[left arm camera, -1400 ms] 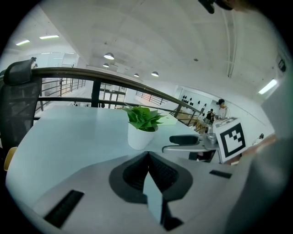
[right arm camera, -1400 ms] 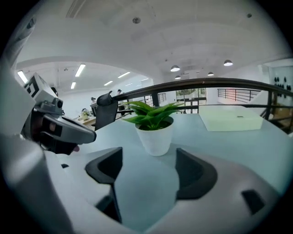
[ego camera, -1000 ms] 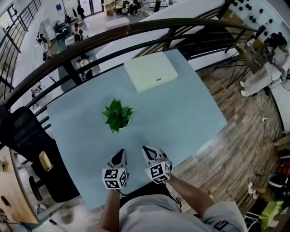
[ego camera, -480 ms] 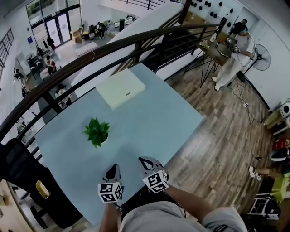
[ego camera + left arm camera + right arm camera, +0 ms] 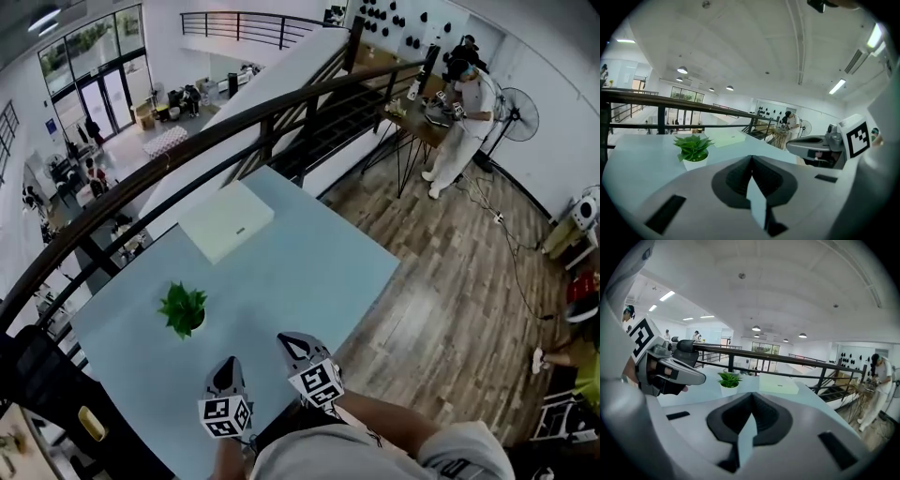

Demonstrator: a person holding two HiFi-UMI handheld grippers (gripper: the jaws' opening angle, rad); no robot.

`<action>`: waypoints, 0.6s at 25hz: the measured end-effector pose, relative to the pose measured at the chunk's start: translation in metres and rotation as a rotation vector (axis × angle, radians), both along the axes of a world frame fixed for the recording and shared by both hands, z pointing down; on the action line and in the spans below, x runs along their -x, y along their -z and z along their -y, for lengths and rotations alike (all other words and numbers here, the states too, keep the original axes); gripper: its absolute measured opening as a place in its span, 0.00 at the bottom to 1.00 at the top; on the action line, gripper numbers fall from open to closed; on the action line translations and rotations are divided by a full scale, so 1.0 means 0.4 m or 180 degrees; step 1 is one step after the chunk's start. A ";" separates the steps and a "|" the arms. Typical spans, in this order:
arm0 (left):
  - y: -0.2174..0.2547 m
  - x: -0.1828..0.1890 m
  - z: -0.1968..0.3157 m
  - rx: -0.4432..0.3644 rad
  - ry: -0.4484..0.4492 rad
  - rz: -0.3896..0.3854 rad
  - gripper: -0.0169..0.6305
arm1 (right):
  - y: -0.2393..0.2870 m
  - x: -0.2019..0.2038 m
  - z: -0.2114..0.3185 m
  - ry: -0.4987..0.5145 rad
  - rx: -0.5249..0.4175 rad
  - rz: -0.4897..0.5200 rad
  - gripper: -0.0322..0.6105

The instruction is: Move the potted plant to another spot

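A small green potted plant [image 5: 183, 309] in a white pot stands on the pale blue table [image 5: 309, 272], left of the middle. It also shows in the left gripper view [image 5: 693, 149] and the right gripper view [image 5: 729, 382]. Both grippers hover side by side over the table's near edge, well short of the plant and not touching it. My left gripper [image 5: 225, 368] has its jaws shut and empty [image 5: 751, 158]. My right gripper [image 5: 293, 343] is shut too, with nothing between its jaws [image 5: 751, 394].
A flat white box [image 5: 225, 220] lies at the table's far side, behind the plant. A dark railing [image 5: 234, 131] curves beyond the table. A black chair [image 5: 37, 384] stands at the left. Wooden floor [image 5: 450, 281] lies to the right, where a person [image 5: 459, 103] stands at a bench.
Both grippers have risen over the near edge, still shut. The head view has swung up, so the plant looks smaller and lower left; it keeps its place on the table.
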State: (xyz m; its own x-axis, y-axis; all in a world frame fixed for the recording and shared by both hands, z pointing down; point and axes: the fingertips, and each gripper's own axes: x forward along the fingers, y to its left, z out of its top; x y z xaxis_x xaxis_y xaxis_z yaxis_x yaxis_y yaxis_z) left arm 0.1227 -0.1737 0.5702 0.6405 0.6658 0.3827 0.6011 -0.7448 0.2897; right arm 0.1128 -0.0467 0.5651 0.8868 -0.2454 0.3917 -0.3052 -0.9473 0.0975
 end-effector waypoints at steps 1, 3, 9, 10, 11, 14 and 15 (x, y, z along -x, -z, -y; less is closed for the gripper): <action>0.021 -0.006 -0.011 0.0026 0.0006 -0.0051 0.05 | 0.020 -0.006 -0.007 -0.0006 -0.0030 -0.0048 0.05; 0.067 -0.019 -0.035 0.0089 0.0003 -0.0169 0.05 | 0.074 -0.020 -0.020 0.0006 -0.0055 -0.0201 0.05; 0.196 -0.054 -0.078 0.0171 0.0010 -0.0521 0.05 | 0.220 -0.051 -0.050 -0.0011 -0.0143 -0.0585 0.05; 0.218 -0.058 -0.079 0.0181 0.0021 -0.0581 0.05 | 0.242 -0.055 -0.052 -0.0014 -0.0160 -0.0645 0.05; 0.240 -0.061 -0.079 0.0190 0.0033 -0.0644 0.05 | 0.263 -0.060 -0.054 -0.0020 -0.0180 -0.0701 0.05; 0.307 -0.073 -0.079 0.0218 0.0057 -0.0845 0.05 | 0.329 -0.069 -0.061 -0.0026 -0.0195 -0.0837 0.05; 0.328 -0.076 -0.079 0.0222 0.0062 -0.0910 0.05 | 0.350 -0.072 -0.063 -0.0018 -0.0170 -0.0879 0.05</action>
State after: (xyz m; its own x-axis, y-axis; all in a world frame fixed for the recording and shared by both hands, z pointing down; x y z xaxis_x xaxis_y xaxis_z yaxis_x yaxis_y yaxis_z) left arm 0.1529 -0.1421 0.4391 0.7286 0.6708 0.1386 0.6516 -0.7412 0.1616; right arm 0.1415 -0.0216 0.4250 0.9595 -0.2541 0.1216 -0.2688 -0.9549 0.1260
